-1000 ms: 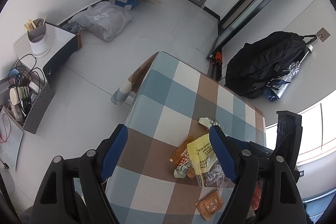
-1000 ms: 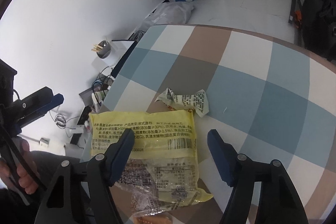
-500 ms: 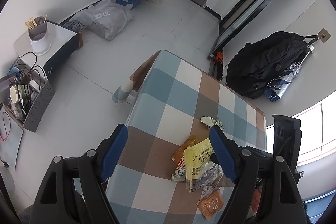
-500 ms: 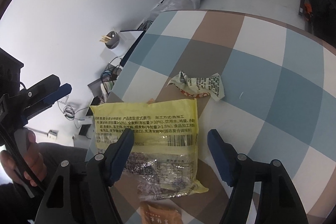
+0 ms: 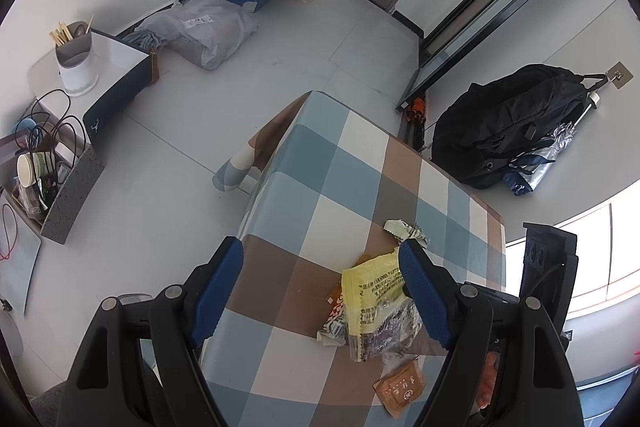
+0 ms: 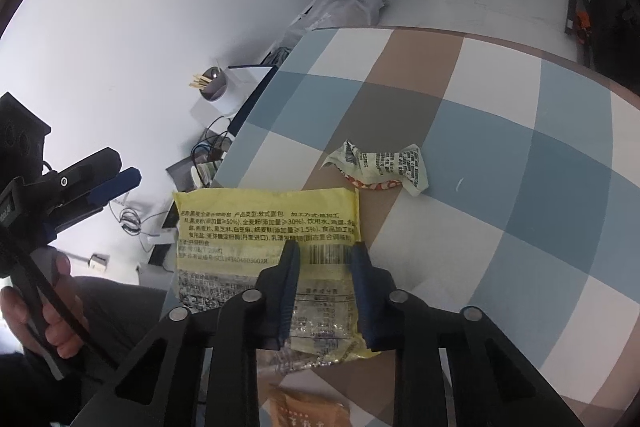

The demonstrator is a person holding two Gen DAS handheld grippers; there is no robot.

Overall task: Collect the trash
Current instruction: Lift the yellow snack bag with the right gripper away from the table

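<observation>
A yellow bread wrapper (image 6: 264,223) lies near the edge of the checked table (image 6: 520,147). My right gripper (image 6: 325,259) is closing on it, and the pads pinch its barcode strip between them. In the left wrist view the yellow wrapper (image 5: 372,291) is bunched and tilted up. My left gripper (image 5: 320,249) hovers open above the table (image 5: 320,163) with nothing between its fingers. A crumpled printed wrapper (image 6: 380,167) lies just beyond the yellow one. An orange sachet (image 5: 400,387) lies nearer the table's edge.
A black backpack (image 5: 512,131) and a folded umbrella lean on the wall to the right. On the floor to the left are a grey bag (image 5: 200,31), a chopstick holder (image 5: 76,63) and a box of cups and cables (image 5: 48,183). A hand (image 6: 52,315) holds the left gripper's handle.
The right gripper's jaws have narrowed from wide apart onto the yellow wrapper, which now stands bunched and raised. The left gripper has stayed open and still.
</observation>
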